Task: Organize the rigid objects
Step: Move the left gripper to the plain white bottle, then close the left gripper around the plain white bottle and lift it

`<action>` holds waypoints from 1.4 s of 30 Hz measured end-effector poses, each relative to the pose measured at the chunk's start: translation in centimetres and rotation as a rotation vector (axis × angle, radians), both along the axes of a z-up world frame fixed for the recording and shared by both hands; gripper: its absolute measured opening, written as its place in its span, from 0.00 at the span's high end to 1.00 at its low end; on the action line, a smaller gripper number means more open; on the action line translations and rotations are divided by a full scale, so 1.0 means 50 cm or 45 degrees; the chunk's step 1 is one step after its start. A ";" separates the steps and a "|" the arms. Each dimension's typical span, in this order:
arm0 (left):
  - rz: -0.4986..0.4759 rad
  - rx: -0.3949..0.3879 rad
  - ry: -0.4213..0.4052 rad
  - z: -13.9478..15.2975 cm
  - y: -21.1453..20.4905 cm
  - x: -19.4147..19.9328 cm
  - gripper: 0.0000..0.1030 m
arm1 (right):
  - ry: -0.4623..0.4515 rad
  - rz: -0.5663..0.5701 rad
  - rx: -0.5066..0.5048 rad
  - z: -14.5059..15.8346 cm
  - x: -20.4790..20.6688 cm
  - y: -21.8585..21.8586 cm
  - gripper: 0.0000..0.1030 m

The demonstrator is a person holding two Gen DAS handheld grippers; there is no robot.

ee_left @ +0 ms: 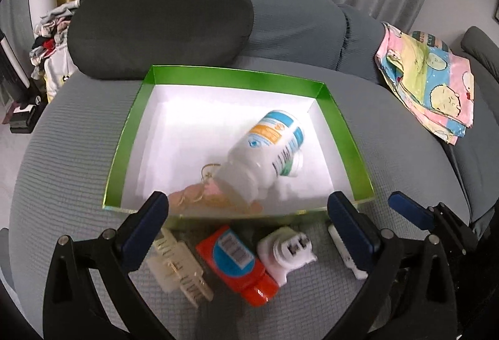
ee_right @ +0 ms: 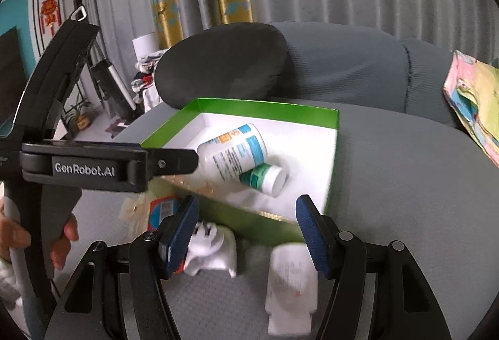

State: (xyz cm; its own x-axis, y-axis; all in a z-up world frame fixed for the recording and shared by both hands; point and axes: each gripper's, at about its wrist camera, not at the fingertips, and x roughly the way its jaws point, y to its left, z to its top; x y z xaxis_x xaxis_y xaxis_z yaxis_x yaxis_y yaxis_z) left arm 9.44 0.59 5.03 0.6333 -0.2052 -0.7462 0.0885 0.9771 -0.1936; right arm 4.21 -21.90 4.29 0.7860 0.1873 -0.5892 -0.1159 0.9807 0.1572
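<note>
Our left gripper (ee_left: 249, 209) gapes empty above the green box (ee_left: 343, 122); the white bottle (ee_left: 265, 150) lies inside. Right gripper (ee_right: 248, 231), half-open, straddles nothing, and could nudge the white plug adapter (ee_right: 212, 249) sideways.

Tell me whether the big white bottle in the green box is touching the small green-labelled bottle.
Touching. The right wrist view shows the big white bottle lying against the small green-labelled bottle with no gap, inside the green box.

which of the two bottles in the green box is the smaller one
The green-labelled bottle, lying beside and partly under the larger blue-and-orange-labelled bottle.
</note>
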 end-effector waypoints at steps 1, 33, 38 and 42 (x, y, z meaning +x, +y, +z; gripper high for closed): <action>-0.001 0.003 -0.005 0.002 -0.002 -0.008 0.01 | -0.002 -0.004 -0.003 0.003 -0.010 -0.001 0.36; -0.138 0.092 0.082 -0.068 -0.174 -0.136 0.01 | 0.171 -0.119 0.069 -0.084 -0.172 -0.076 0.36; -0.157 0.059 0.161 -0.092 -0.198 -0.123 0.01 | 0.193 -0.107 0.108 -0.106 -0.167 -0.085 0.36; -0.165 0.020 0.232 -0.109 -0.212 -0.107 0.01 | 0.206 -0.091 0.122 -0.118 -0.158 -0.086 0.36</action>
